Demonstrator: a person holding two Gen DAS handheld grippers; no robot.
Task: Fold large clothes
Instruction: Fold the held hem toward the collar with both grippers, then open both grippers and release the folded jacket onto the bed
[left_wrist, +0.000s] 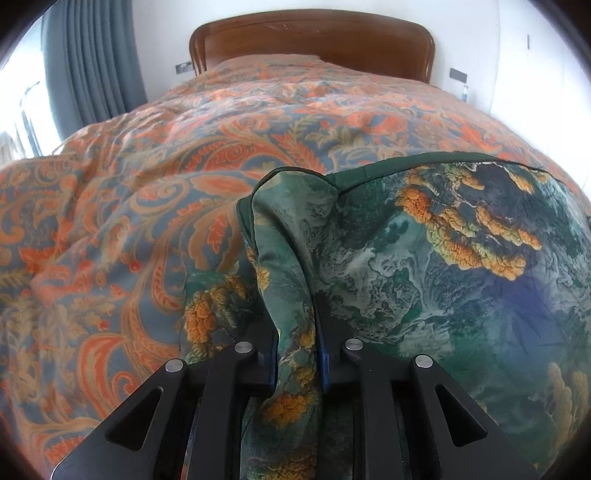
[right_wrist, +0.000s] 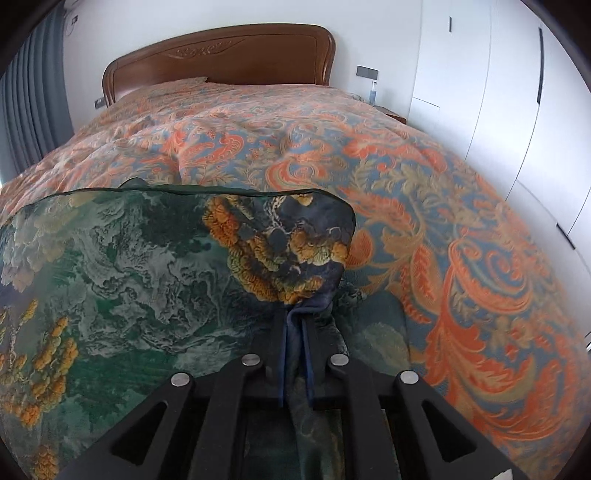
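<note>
A large green garment (left_wrist: 424, 266) printed with orange-yellow clusters and dark blue patches is held up above the bed. My left gripper (left_wrist: 297, 332) is shut on its left edge, with bunched cloth running between the fingers. My right gripper (right_wrist: 295, 332) is shut on the right edge of the same garment (right_wrist: 147, 266), where a dark blue fold is pinched. The cloth spans between the two grippers with a dark piped hem along its top. The fingertips of both grippers are hidden by cloth.
An orange and blue paisley bedspread (left_wrist: 155, 192) covers the bed below. A brown wooden headboard (right_wrist: 221, 55) stands at the far end. Grey curtains (left_wrist: 96, 55) hang at the left. White wardrobe doors (right_wrist: 517, 110) and a bedside table are at the right.
</note>
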